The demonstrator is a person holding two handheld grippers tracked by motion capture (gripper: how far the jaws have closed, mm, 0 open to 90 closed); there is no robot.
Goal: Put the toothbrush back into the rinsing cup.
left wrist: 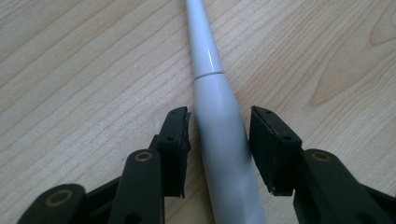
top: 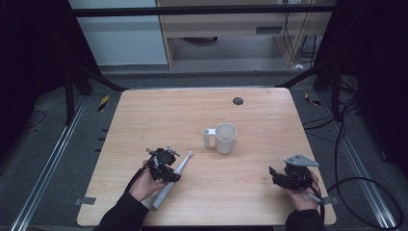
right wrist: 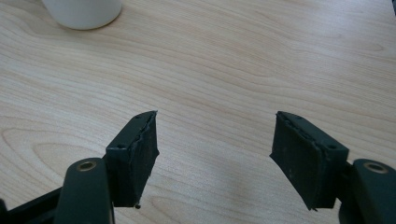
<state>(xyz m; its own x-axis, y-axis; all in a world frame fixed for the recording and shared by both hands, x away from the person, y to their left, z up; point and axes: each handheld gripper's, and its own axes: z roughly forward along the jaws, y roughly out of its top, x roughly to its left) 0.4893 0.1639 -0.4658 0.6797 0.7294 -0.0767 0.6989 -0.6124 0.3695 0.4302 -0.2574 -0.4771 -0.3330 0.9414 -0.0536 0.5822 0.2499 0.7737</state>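
Observation:
A white electric toothbrush (top: 166,188) lies flat and diagonal on the wooden table (top: 250,120), its head toward the mug. My left gripper (top: 172,173) sits low over it. In the left gripper view the toothbrush handle (left wrist: 223,140) lies between the two jaws, and my left gripper (left wrist: 220,116) is open, with a slim gap on each side. A white mug (top: 225,138) stands upright near the table's middle, its handle to the left. My right gripper (top: 275,174) hovers at the front right, and my right gripper (right wrist: 215,126) is open and empty, with the mug's base (right wrist: 84,11) far ahead.
A small dark round grommet (top: 238,100) sits in the tabletop near the far edge. Dark frame bars and cables (top: 346,144) surround the table on the floor. Bare wood lies between the mug and the right gripper.

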